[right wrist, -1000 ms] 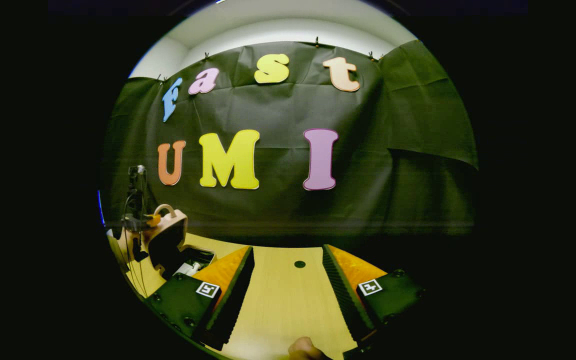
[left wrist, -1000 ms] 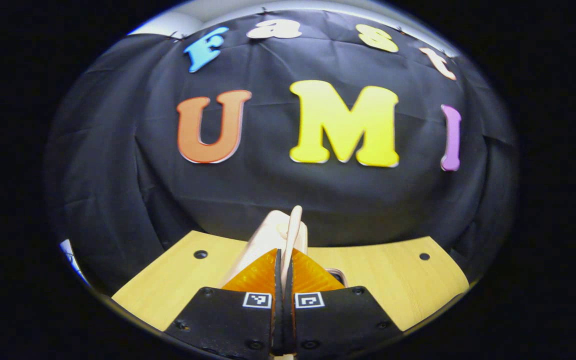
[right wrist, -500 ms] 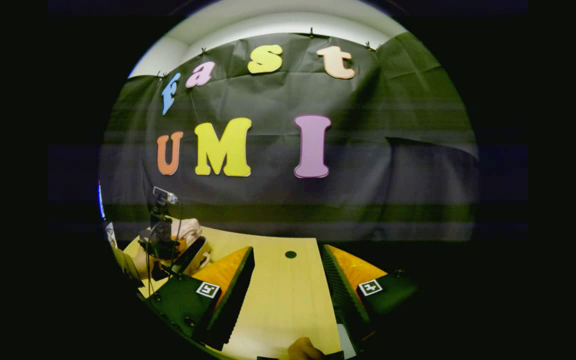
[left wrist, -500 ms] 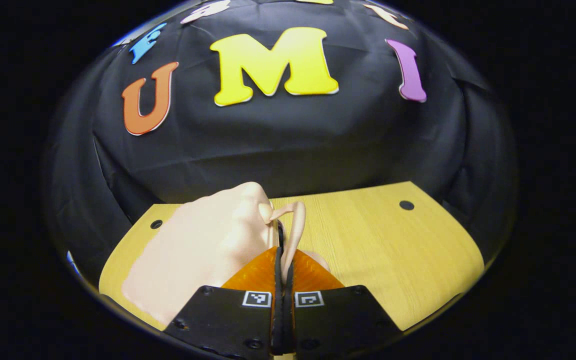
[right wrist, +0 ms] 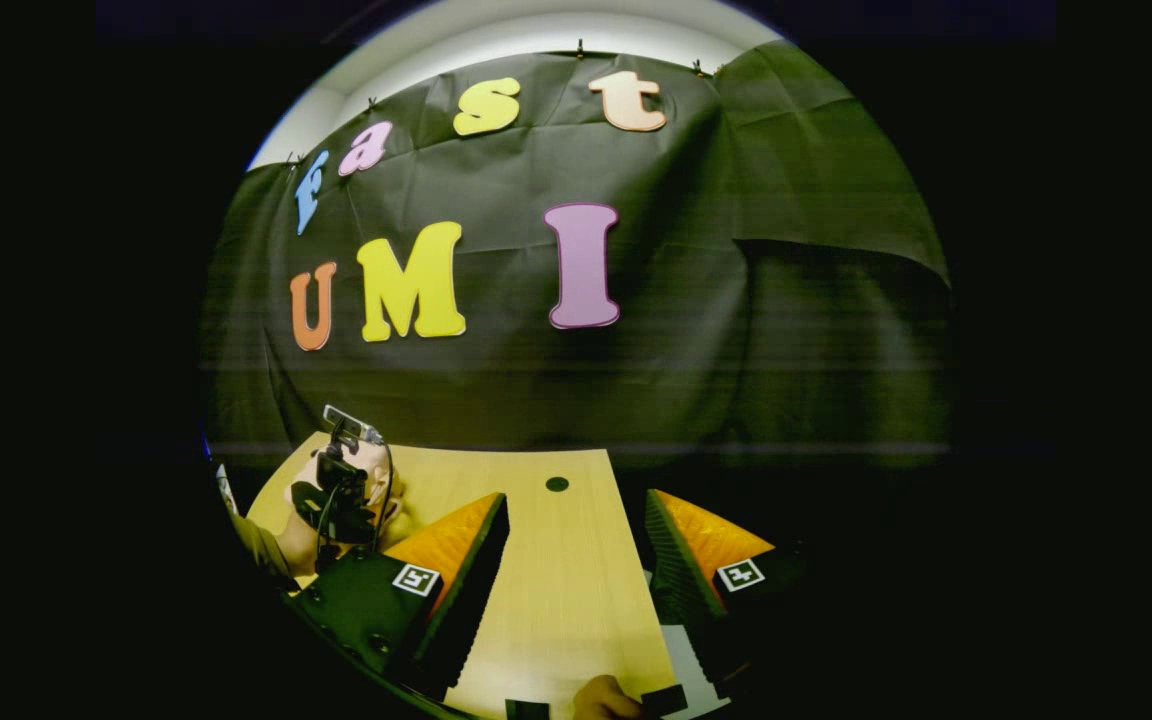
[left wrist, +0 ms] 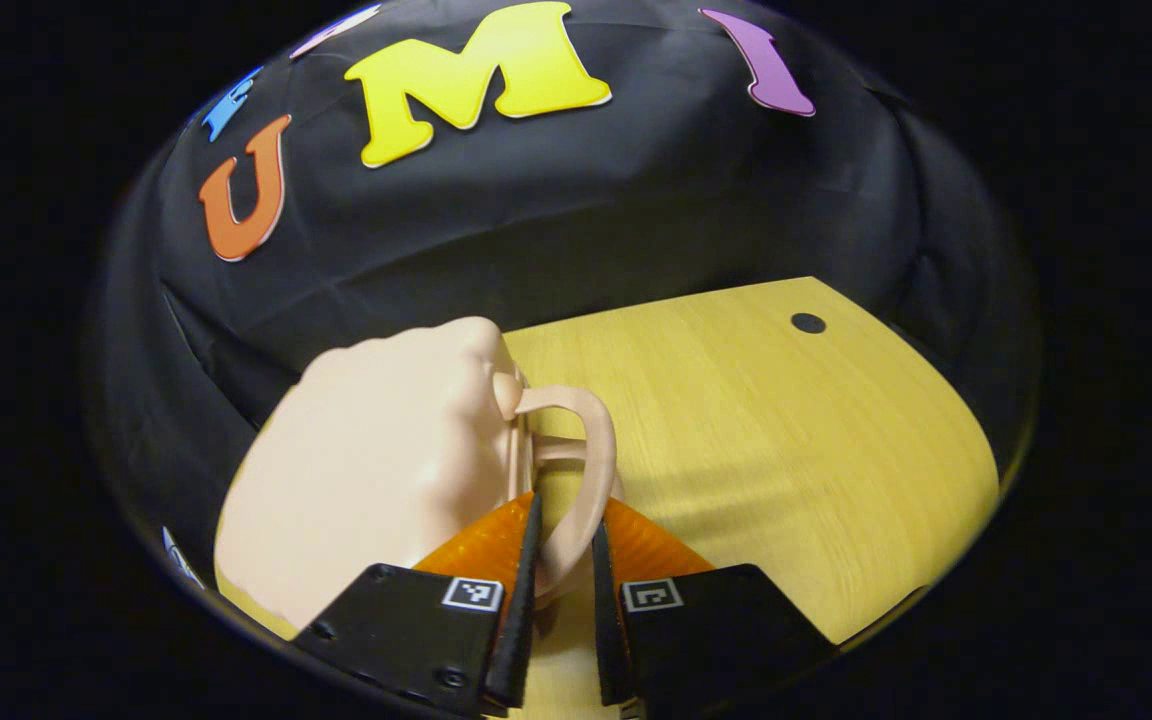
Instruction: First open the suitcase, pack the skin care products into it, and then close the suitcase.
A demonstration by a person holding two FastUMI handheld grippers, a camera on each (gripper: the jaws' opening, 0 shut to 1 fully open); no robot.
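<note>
No readable labels or brand marks on the suitcase. It lies closed on the table, left of centre in the left gripper view. Left gripper: fingers slightly apart around the handle; can't tell if both press it. Right gripper: wide open, holding nothing, over bare table to the right of the suitcase.

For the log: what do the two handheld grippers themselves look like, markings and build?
Left gripper: two wedge-shaped fingers on black screwed plates, each carrying a small square black-and-white marker. Right gripper: same plates and markers, with ridged inner finger faces. Seen from the right gripper view, the left gripper carries a small camera and a dark cable.
</note>
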